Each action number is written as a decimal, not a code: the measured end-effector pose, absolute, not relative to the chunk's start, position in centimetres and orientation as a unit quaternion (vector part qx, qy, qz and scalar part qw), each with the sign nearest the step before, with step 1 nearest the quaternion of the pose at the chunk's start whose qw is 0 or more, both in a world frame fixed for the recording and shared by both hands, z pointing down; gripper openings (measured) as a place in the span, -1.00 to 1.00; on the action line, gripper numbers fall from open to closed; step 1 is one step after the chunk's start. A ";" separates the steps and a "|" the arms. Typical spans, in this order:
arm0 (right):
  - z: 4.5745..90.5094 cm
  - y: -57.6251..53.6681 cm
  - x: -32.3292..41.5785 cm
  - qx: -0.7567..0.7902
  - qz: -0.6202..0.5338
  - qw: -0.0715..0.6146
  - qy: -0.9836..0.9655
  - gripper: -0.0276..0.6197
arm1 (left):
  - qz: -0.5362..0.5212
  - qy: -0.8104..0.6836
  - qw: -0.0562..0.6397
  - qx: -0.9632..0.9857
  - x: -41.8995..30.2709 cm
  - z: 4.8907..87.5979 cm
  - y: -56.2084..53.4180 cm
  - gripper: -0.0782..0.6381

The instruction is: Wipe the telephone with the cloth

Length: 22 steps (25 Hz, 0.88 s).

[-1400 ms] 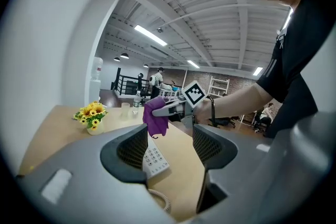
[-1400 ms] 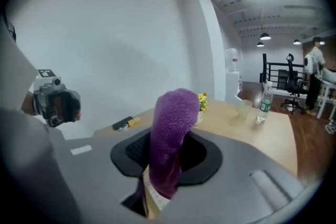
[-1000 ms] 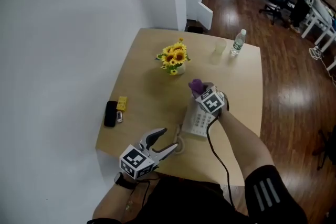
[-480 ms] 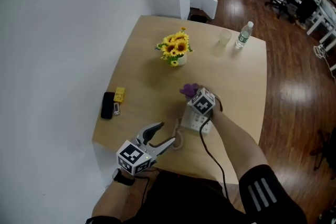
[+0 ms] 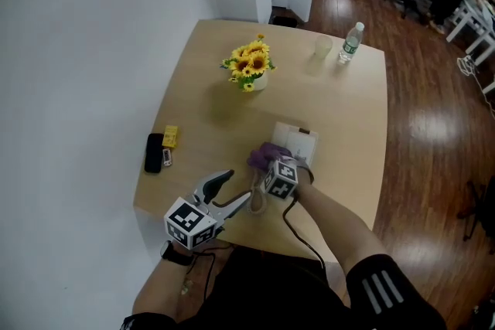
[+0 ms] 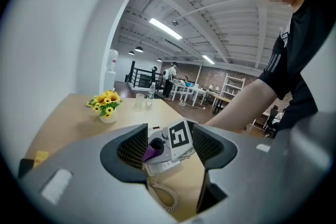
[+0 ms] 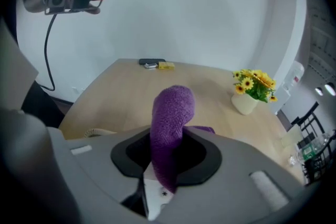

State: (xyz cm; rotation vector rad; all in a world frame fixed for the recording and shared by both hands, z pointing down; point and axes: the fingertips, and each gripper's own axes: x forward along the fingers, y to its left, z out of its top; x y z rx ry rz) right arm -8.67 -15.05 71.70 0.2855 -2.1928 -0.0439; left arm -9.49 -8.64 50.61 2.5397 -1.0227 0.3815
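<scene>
Wooden table | right gripper pinching cloth, dragged down-frame off telephone's upper end | left gripper agape, empty | wiping underway.

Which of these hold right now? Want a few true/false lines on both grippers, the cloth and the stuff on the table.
1. The right gripper has the purple cloth pinched between its fingers. True.
2. The left gripper is shut on the telephone's cord. False: its fingers are apart and hold nothing; the cord lies on the table.
3. The sunflowers stand farther from the person than the telephone. True.
4. The water bottle lies on its side. False: it stands upright near the far edge, beside a cup.
</scene>
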 end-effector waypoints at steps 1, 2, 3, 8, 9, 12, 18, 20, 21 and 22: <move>72.0 -14.2 -8.8 0.112 -0.018 0.446 -0.888 -0.59 | 0.137 -0.363 0.188 0.902 -9.6 50.7 -8.6 -0.05; 72.2 -13.5 -8.8 0.109 -0.018 0.444 -0.889 -0.59 | 0.139 -0.362 0.189 0.902 -9.6 50.8 -8.5 -0.05; 72.5 -12.9 -8.8 0.108 -0.018 0.442 -0.890 -0.59 | 0.140 -0.361 0.190 0.902 -9.5 50.9 -8.5 -0.05; 74.3 -9.5 -8.9 0.080 -0.001 0.445 -0.892 -0.59 | 0.143 -0.362 0.196 0.900 -9.3 51.0 -8.4 -0.05; 74.6 -9.0 -8.8 0.073 0.003 0.447 -0.891 -0.59 | 0.147 -0.363 0.193 0.899 -9.4 51.3 -8.4 -0.05; 75.5 -7.5 -8.3 0.061 0.020 0.459 -0.886 -0.59 | 0.158 -0.363 0.192 0.898 -9.3 51.9 -8.7 -0.05; 72.5 -5.7 -6.9 0.080 0.087 0.403 -0.907 -0.59 | 0.190 -0.359 0.227 0.885 -7.8 54.9 -10.9 -0.05; 70.7 -5.7 -5.3 0.103 0.099 0.377 -0.915 -0.59 | 0.205 -0.364 0.240 0.876 -7.3 56.7 -12.2 -0.05; 69.9 -5.8 -4.4 0.119 0.105 0.365 -0.917 -0.59 | 0.213 -0.365 0.247 0.872 -6.9 57.6 -13.0 -0.05; 69.1 -6.0 -3.3 0.136 0.112 0.354 -0.919 -0.59 | 0.222 -0.364 0.253 0.868 -6.3 58.4 -13.8 -0.05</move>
